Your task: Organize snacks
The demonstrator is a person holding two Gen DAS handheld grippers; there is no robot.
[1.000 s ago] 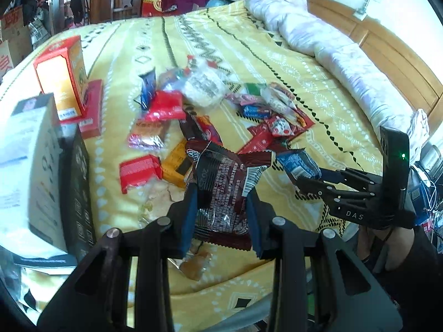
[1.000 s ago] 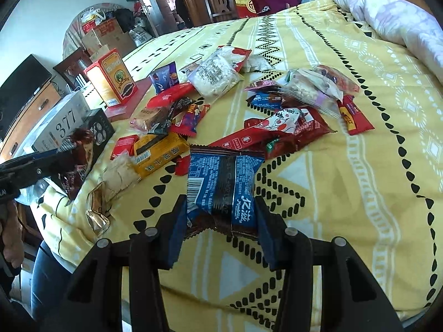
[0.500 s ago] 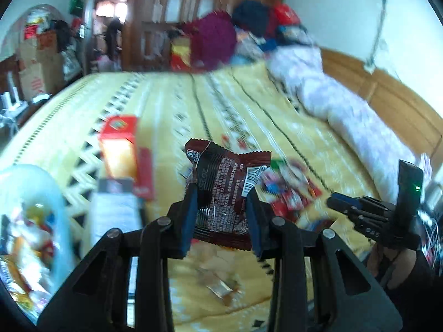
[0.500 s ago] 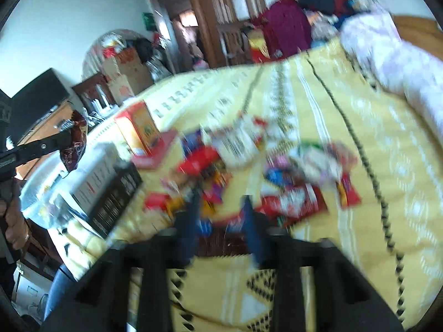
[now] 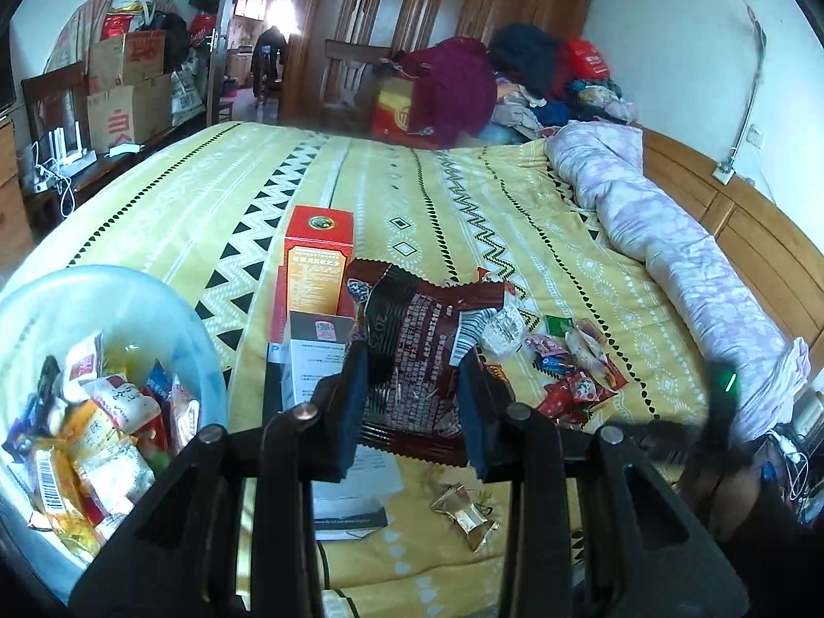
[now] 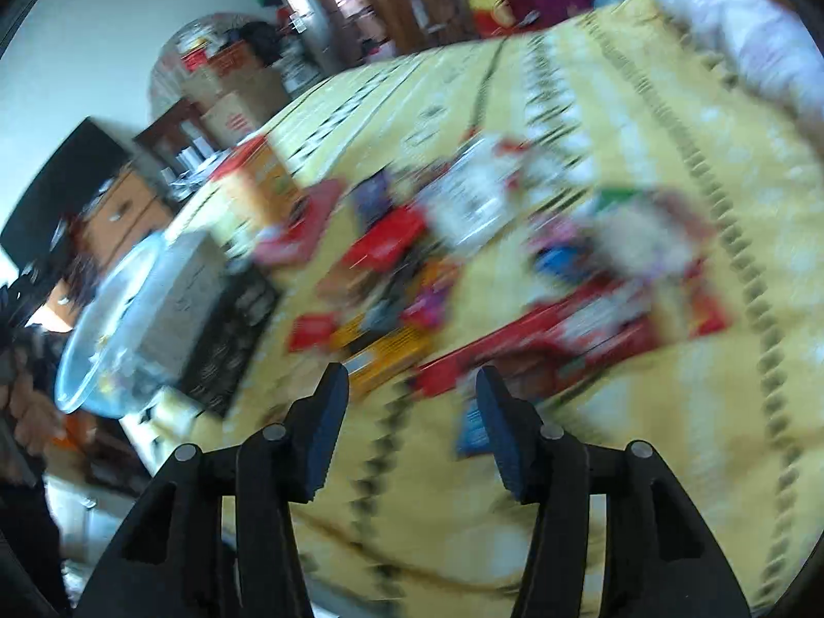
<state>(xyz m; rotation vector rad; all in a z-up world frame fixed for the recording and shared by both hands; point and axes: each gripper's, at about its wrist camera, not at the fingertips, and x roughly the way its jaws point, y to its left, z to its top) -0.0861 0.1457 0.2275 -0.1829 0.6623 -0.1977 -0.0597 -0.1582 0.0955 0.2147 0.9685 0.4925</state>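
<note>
My left gripper (image 5: 412, 401) is shut on a dark red snack packet (image 5: 417, 360) and holds it in the air to the right of a pale blue bowl (image 5: 170, 309) that holds several snack packets. A pile of loose snacks (image 5: 566, 371) lies on the yellow bedspread (image 5: 463, 206). My right gripper (image 6: 409, 432) is open with nothing between its pads; a blue packet (image 6: 471, 430) lies on the bed just inside its right pad. The right wrist view is blurred; it shows the snack pile (image 6: 463, 268) and the bowl (image 6: 113, 329) at the left.
A red and orange box (image 5: 314, 268) stands on the bed, with a white and black box (image 5: 309, 360) in front of it. A gold wrapper (image 5: 463, 515) lies near the bed's edge. A rolled lilac quilt (image 5: 695, 268) lies along the right.
My left gripper swung left and up with the dark red packet, bringing the bowl into view. My right gripper let go of the blue packet, opened, and is moving.
</note>
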